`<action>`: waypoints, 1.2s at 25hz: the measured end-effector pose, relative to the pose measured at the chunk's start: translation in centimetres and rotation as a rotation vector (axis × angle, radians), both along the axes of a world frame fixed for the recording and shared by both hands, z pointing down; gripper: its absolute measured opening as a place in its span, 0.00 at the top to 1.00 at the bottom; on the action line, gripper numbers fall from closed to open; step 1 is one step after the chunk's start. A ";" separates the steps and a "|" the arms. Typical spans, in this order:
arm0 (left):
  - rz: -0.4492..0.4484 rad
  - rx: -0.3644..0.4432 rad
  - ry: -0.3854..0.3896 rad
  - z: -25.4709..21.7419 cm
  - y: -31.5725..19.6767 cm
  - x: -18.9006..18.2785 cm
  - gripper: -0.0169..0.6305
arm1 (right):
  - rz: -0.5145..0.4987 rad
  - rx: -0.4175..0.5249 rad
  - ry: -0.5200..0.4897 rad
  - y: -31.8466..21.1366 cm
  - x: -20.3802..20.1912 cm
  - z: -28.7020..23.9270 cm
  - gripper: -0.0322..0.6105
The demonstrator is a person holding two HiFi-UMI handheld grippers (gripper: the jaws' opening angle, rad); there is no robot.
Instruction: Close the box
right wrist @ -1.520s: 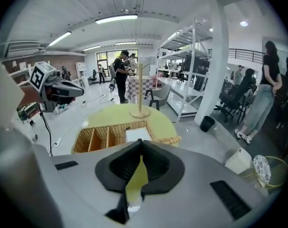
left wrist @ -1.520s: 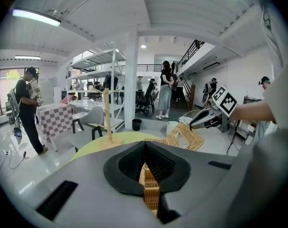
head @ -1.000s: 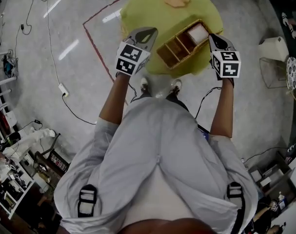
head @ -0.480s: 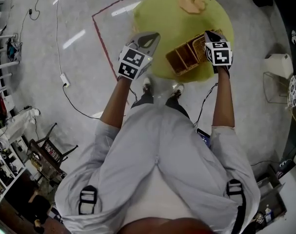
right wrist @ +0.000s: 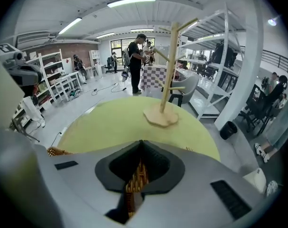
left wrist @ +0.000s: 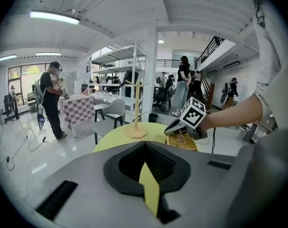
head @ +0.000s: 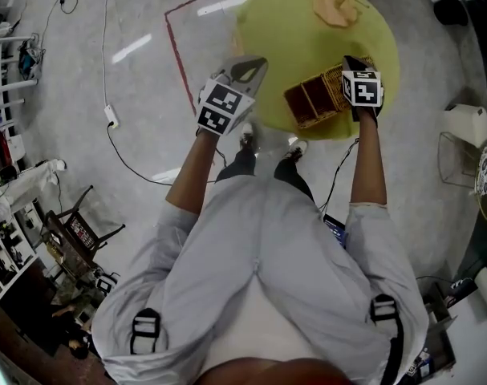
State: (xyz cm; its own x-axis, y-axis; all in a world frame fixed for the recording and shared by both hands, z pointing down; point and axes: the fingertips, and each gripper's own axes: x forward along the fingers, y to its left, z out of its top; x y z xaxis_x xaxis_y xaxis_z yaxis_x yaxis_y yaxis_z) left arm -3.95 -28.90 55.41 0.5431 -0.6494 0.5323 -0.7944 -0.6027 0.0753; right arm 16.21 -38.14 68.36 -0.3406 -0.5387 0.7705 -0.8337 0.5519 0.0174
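A wicker box point(head: 314, 99) with open compartments sits at the near edge of the round yellow table point(head: 307, 30). My right gripper point(head: 350, 62) is over the box's right end, shut on a woven strip, the wicker lid point(right wrist: 135, 180). In the left gripper view the right gripper point(left wrist: 171, 127) lies across the top of the box point(left wrist: 181, 141). My left gripper point(head: 251, 64) hovers left of the box at the table's rim, apart from it. Its jaws point(left wrist: 144, 147) are shut with nothing in them.
A wooden peg stand point(head: 335, 6) stands at the table's far side, also seen in the right gripper view point(right wrist: 162, 115). Red tape point(head: 175, 54) and cables mark the floor at left. A white bin point(head: 466, 123) is at right. People, chairs and shelving fill the room behind.
The right gripper has moved left onto the box's right end, covering the white compartment seen before. The left gripper holds about the same place.
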 end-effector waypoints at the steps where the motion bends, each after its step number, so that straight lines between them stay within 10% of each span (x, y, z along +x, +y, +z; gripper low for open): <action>1: -0.002 -0.002 0.000 0.0 0.0 0.0 0.93 | 0.007 0.000 -0.015 0.0 0.0 0.0 0.89; 15: 0.058 0.069 0.026 -2.9 -0.2 1.8 0.93 | 0.031 0.087 -0.069 1.5 1.2 -6.5 0.71; 30: 0.056 0.238 0.018 -10.6 -1.2 0.4 0.93 | 0.160 0.410 -0.073 6.5 5.2 -22.7 0.91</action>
